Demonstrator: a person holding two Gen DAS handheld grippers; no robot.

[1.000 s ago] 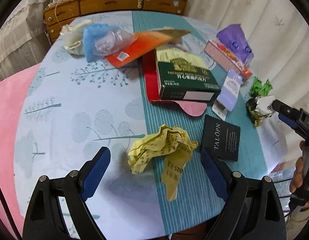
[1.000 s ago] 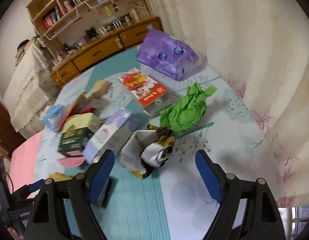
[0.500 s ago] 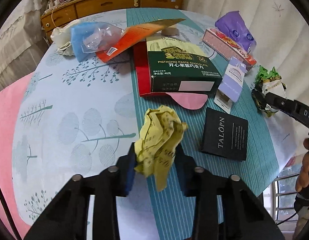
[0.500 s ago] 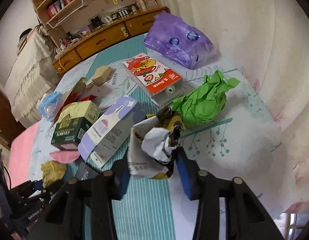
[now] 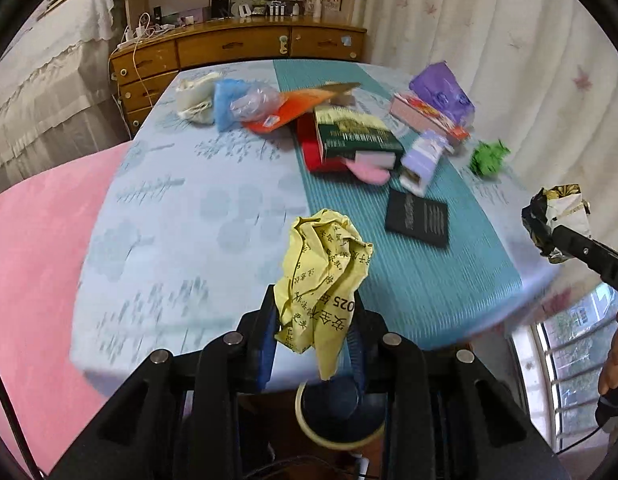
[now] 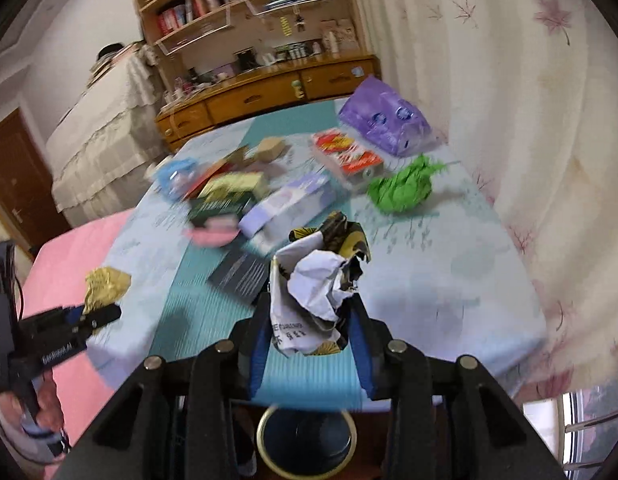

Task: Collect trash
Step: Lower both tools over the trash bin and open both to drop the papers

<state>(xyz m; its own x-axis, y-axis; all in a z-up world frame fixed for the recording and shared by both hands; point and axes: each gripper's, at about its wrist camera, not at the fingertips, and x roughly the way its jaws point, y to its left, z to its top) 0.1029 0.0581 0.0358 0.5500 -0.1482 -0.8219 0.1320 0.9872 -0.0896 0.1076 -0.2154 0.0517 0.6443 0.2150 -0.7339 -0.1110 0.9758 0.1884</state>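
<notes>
Now both grippers, open over the table a second ago, are clamped and lifted: left gripper on the crumpled yellow printed paper, right gripper on the crumpled white-and-black wrapper.

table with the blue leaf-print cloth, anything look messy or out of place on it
Yes. The table is littered: a crumpled green paper ball near the curtain, and a dark green chocolate box lying askew over a red folder. Two more crumpled wads are already gripped clear of it.

The crumpled yellow paper shows "025" beside printed Chinese characters.
</notes>
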